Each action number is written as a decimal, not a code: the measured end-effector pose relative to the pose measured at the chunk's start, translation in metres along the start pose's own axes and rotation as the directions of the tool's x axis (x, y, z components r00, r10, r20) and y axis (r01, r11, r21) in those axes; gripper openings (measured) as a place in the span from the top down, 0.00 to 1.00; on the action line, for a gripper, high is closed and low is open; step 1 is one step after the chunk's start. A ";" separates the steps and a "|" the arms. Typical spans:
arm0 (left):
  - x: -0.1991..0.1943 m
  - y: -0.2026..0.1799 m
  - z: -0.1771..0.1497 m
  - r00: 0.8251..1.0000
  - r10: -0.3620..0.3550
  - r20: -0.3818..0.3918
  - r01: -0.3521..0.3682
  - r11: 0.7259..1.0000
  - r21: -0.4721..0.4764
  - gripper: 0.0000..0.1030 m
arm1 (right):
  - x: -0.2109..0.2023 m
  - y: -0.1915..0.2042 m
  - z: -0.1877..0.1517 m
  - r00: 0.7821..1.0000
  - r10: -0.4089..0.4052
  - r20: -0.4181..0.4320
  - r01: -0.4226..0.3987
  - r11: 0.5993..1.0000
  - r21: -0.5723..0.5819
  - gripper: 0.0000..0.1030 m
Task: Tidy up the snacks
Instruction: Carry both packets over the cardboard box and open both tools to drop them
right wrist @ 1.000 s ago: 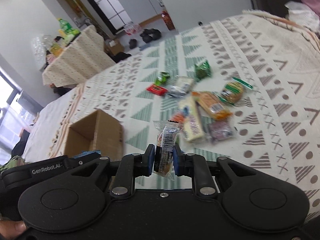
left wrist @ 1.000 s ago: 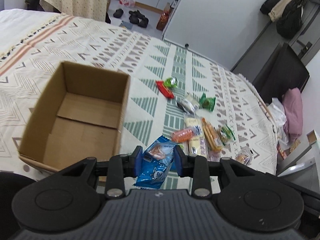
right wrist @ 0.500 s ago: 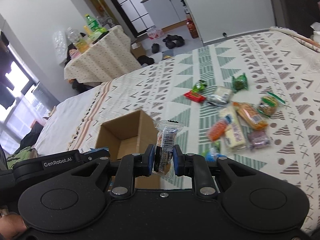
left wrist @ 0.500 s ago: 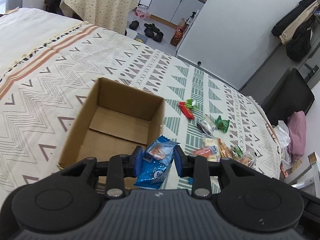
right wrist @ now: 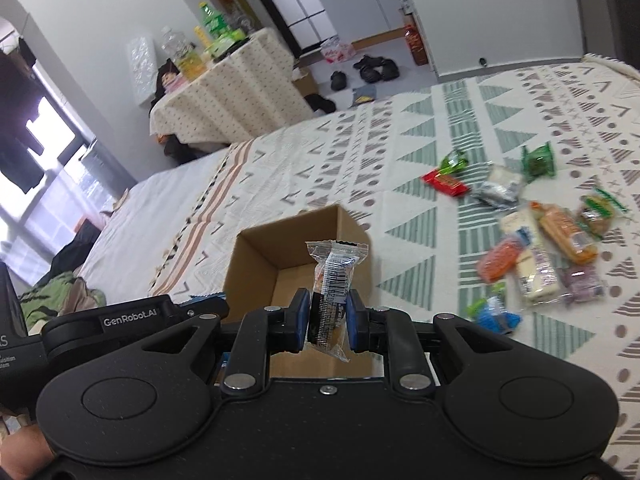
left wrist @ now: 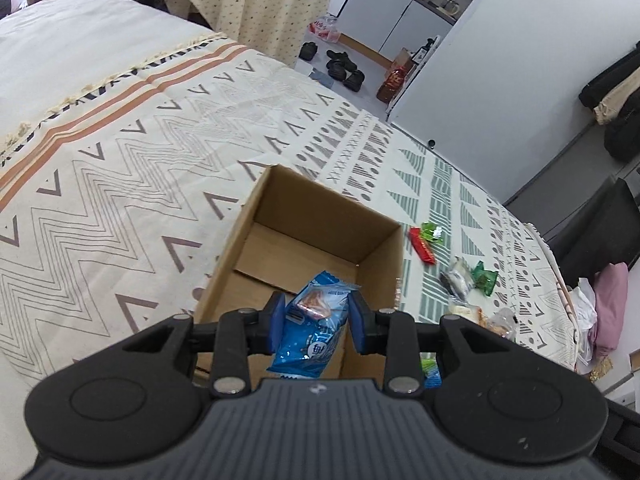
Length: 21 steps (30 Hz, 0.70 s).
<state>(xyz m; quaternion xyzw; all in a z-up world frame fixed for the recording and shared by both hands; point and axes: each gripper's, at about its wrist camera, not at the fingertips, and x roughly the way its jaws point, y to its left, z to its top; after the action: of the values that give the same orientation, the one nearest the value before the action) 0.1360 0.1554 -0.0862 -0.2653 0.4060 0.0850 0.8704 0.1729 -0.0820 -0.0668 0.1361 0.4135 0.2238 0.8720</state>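
Observation:
An open cardboard box (left wrist: 256,216) (right wrist: 256,256) sits on the patterned bedspread, nothing lying inside it. My left gripper (left wrist: 318,316) is shut on a blue snack packet (left wrist: 316,332) and hangs over the box's near right part. My right gripper (right wrist: 328,320) is shut on a small clear-wrapped snack (right wrist: 334,280), held upright over the box's near edge. The left gripper's body (right wrist: 128,314) shows at the left of the right wrist view. Several loose snacks (right wrist: 536,248) (left wrist: 460,276) lie on the bedspread to the right of the box.
A red packet (right wrist: 444,182) and green packets (right wrist: 538,160) lie among the loose snacks. Beyond the bed stand a cloth-covered table (right wrist: 228,100) with bottles, shoes (left wrist: 340,68) on the floor and white cabinets. Dark furniture and a pink cushion (left wrist: 608,304) flank the bed's right side.
Both grippers have carried their packets leftward from above the snack pile to above the box. The box now sits straight ahead in both views.

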 end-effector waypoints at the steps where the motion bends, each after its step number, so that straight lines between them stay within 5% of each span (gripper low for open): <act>1: 0.002 0.003 0.000 1.000 0.004 -0.003 -0.004 1.000 -0.005 0.68 | 0.005 0.003 0.000 1.000 0.000 -0.009 0.000 1.000 -0.008 0.81; 9: 0.013 0.014 0.008 1.000 0.008 -0.026 -0.008 1.000 0.006 0.58 | 0.034 0.025 0.000 0.998 0.037 -0.058 -0.038 0.999 -0.020 0.80; 13: 0.012 0.015 0.012 0.999 0.037 -0.022 -0.037 0.999 0.002 0.40 | 0.040 0.029 0.004 0.997 0.034 -0.062 -0.034 0.999 -0.001 0.63; 21: 0.011 0.005 0.006 0.994 0.098 -0.043 -0.097 0.995 0.031 0.20 | 0.025 0.011 0.005 0.999 -0.016 -0.043 0.017 1.000 0.027 0.51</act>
<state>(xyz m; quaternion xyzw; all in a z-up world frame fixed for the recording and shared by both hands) 0.1451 0.1617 -0.0932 -0.2345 0.4388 0.1156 0.8597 0.1877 -0.0604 -0.0760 0.1396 0.4363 0.2139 0.8628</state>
